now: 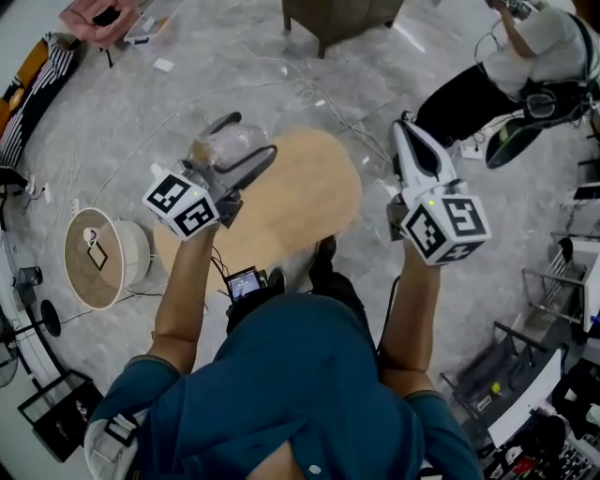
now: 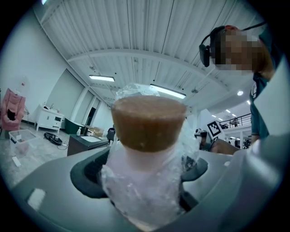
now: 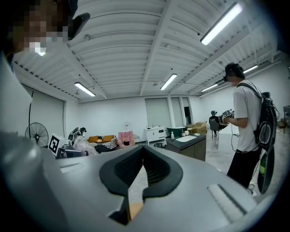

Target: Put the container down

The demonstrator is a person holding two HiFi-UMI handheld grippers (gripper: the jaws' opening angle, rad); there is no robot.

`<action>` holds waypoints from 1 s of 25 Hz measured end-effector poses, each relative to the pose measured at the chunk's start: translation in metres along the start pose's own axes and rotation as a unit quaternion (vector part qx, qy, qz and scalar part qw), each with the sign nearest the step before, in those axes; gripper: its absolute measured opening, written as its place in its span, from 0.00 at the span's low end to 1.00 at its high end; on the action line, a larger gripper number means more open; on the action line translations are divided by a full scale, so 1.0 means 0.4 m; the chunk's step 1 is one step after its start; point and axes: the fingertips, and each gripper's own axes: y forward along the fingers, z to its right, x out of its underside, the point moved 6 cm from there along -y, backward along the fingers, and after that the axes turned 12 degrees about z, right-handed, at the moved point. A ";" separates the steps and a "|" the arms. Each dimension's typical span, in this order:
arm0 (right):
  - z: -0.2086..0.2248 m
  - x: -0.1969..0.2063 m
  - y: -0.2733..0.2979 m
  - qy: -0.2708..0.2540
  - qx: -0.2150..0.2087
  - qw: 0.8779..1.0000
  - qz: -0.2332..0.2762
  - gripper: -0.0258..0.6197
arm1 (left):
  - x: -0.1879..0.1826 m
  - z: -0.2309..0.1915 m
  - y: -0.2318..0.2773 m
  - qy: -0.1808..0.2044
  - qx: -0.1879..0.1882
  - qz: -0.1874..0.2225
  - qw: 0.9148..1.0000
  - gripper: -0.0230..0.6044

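Observation:
A clear container wrapped in crinkled plastic, with a brown cork lid, is held in the air over the left part of the round wooden table. My left gripper is shut on it. In the left gripper view the container fills the space between the dark pads and points up toward the ceiling. My right gripper hangs beyond the table's right edge, shut and empty. Its pads meet with nothing between them.
A white round drum-shaped object stands on the floor at the left. Another person stands at the top right, a dark cabinet at the top. Cables cross the marbled floor. Racks crowd the right side.

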 end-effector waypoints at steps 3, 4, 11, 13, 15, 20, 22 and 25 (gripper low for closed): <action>0.036 0.032 0.010 0.007 0.001 1.000 -0.012 0.05 | 0.042 -0.020 0.022 -0.005 -0.008 -0.007 1.000 0.69; 0.046 0.042 0.012 0.009 0.001 1.000 -0.016 0.05 | 0.056 -0.027 0.028 -0.006 -0.011 -0.010 1.000 0.69; 0.110 0.121 0.031 0.024 0.005 0.998 -0.049 0.05 | 0.158 -0.080 0.078 -0.024 -0.028 -0.034 0.999 0.69; 0.123 0.145 0.037 0.027 0.008 0.998 -0.058 0.05 | 0.187 -0.098 0.086 -0.030 -0.029 -0.039 0.998 0.69; 0.137 0.169 0.041 0.031 0.011 0.997 -0.068 0.05 | 0.216 -0.114 0.095 -0.034 -0.030 -0.043 0.998 0.69; 0.173 0.224 0.047 0.041 0.017 0.995 -0.090 0.05 | 0.296 -0.149 0.121 -0.036 -0.036 -0.061 0.997 0.69; 0.184 0.246 0.050 0.044 0.020 0.994 -0.098 0.05 | 0.332 -0.166 0.129 -0.041 -0.037 -0.069 0.996 0.69; 0.199 0.278 0.057 0.050 0.023 0.992 -0.109 0.05 | 0.385 -0.189 0.140 -0.045 -0.040 -0.083 0.995 0.69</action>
